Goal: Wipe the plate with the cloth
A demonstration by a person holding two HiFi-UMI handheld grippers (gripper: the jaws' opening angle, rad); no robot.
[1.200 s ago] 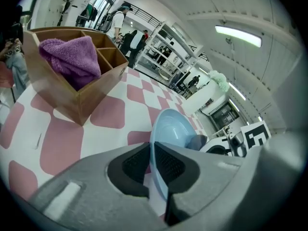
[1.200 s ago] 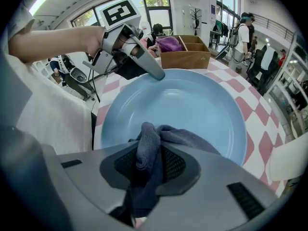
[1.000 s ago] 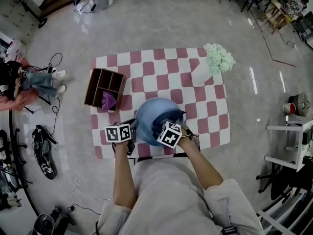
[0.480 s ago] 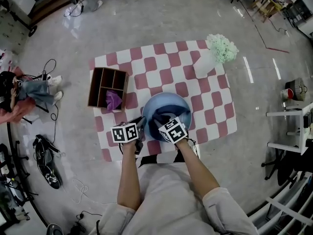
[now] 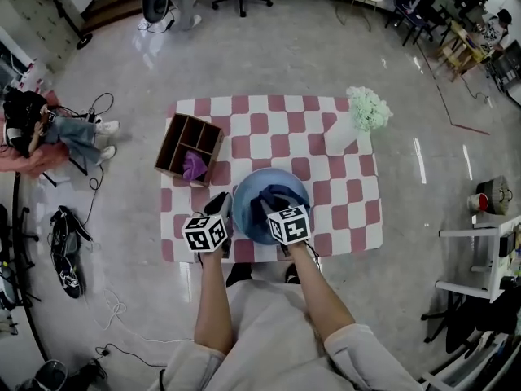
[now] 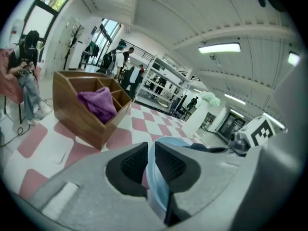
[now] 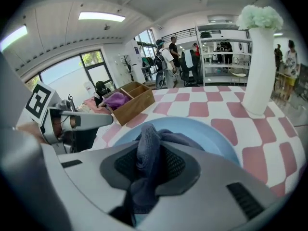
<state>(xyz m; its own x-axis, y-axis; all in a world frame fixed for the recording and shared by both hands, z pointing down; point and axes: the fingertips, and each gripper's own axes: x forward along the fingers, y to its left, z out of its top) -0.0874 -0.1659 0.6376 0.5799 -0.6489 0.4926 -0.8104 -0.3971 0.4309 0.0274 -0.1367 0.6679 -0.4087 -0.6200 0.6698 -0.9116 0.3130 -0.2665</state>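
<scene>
Plate (image 5: 247,206), pale blue, sits at the near edge of the checkered desk (image 5: 342,177), its rim pinched by the left gripper (image 6: 150,158). The right gripper (image 7: 150,165) is clamped on the dark blue cloth (image 7: 144,143) (bunched over the plate's middle).

No legible text or labels.

On your left, on the pink-and-white checkered table cover (image 5: 358,210), you've got a wooden divider box (image 5: 175,141) with a purple rag (image 5: 194,166) bunched in a near compartment. Far right corner: white vase (image 5: 340,133), upright, holding pale flowers (image 5: 369,107) (greenish-white). Off the table, far left: seated person (image 5: 49,133), with dark shoes (image 5: 65,251) on the floor nearer you.
</scene>
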